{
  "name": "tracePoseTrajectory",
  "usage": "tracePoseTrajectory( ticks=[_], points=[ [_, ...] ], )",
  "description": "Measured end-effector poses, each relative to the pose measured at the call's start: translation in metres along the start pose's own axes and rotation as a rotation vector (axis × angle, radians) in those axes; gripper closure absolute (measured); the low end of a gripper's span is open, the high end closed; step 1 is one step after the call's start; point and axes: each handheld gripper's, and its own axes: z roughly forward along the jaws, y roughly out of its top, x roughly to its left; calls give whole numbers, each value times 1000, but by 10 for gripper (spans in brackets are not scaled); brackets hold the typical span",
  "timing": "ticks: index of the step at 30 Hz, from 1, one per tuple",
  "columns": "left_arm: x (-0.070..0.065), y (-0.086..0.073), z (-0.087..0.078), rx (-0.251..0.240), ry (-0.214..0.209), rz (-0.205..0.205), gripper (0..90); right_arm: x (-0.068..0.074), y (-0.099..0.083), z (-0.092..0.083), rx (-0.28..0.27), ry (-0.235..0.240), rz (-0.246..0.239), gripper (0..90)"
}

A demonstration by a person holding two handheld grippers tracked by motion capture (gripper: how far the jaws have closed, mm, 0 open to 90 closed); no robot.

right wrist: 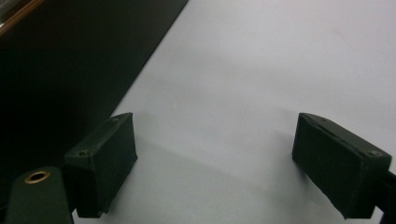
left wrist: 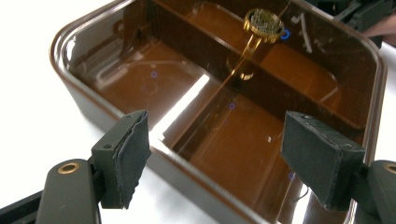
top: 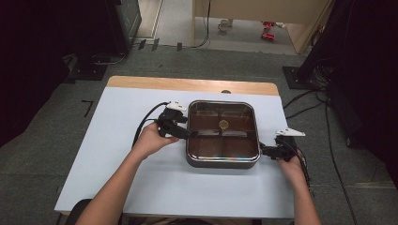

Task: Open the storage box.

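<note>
A square, glossy brown dish (top: 223,162) with inner dividers and a small gold knob (top: 224,124) at its middle stands on the white table. My left gripper (top: 191,134) is at the dish's left rim. In the left gripper view this gripper (left wrist: 215,144) is open, hanging over the near rim (left wrist: 63,44), with the knob (left wrist: 264,22) farther off. My right gripper (top: 263,151) sits by the dish's right front corner. In the right gripper view it (right wrist: 215,154) is open over bare table, with the dish's dark wall (right wrist: 70,60) beside its left jaw.
The white table cover (top: 141,187) ends in a wooden strip (top: 187,85) at the far side. Black stands and cables (top: 324,108) lie on the grey floor around the table. The other hand's gripper (left wrist: 359,11) shows beyond the dish.
</note>
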Motion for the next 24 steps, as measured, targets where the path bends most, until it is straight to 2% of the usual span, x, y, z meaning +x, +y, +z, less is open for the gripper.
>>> tracePoseTrajectory(
  ticks=[3,5,9,11,14,18,19,22,24],
  points=[
    [-2,9,4,-28,-15,3,250,0,0,0,0,1,-2,129],
    [-3,12,7,-27,-22,1,257,0,0,0,-1,0,-2,129],
    [-10,23,19,-38,-36,22,261,0,0,0,0,0,-1,129],
    [-12,25,25,-41,-42,29,292,0,0,0,-1,1,-1,129],
    [-16,29,33,-18,-40,48,292,0,0,0,-1,1,-1,129],
    [-22,36,44,-21,-60,56,292,0,0,0,-1,0,0,129],
    [-23,38,49,-22,-61,66,292,0,0,0,-1,0,2,129],
    [-25,39,59,-21,-64,66,299,0,0,0,-1,0,2,129],
    [-25,40,61,-14,-60,70,302,0,0,0,-1,0,1,129]
  ],
)
